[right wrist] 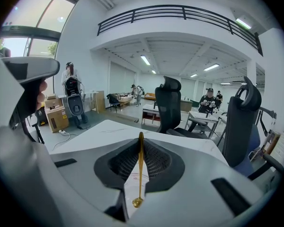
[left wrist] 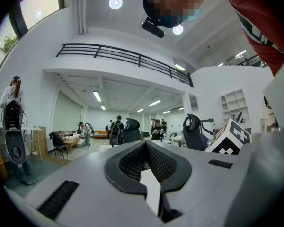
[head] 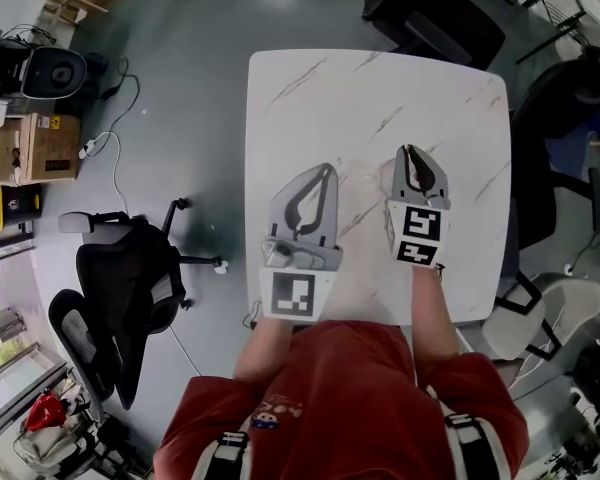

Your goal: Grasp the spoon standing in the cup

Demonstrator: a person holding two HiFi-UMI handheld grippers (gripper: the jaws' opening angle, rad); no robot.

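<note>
Two hand-held grippers hover side by side above a white marble-look table point(head: 380, 88), seen from the head view over the red shirt point(head: 350, 398) of the person working them.

The right gripper point(head: 408, 150) is clamped on the spoon point(right wrist: 140, 174). In the right gripper view, its jaws are pressed together on a thin gold utensil that runs lengthwise down the seam between them, from the tips back to a small rounded end nearest the camera. The spoon is thus held in the air over the tabletop, approx. level with the jaws and pointing away from the person. The head view shows too little of it to pick out.

The left gripper point(head: 328, 168) holds nothing. In the left gripper view its jaw tips meet, and only the bare tabletop shows through the loop-shaped gap behind them. The right gripper's marker cube point(left wrist: 229, 138) sits just beside it, to the right.

On the gray floor left of the table are a black office chair point(head: 130, 278) and, farther off, a cardboard box point(head: 40, 148). The right gripper view takes in two tall black chairs point(right wrist: 170, 103) at the table's far edge, w/ an open-plan office beyond.
</note>
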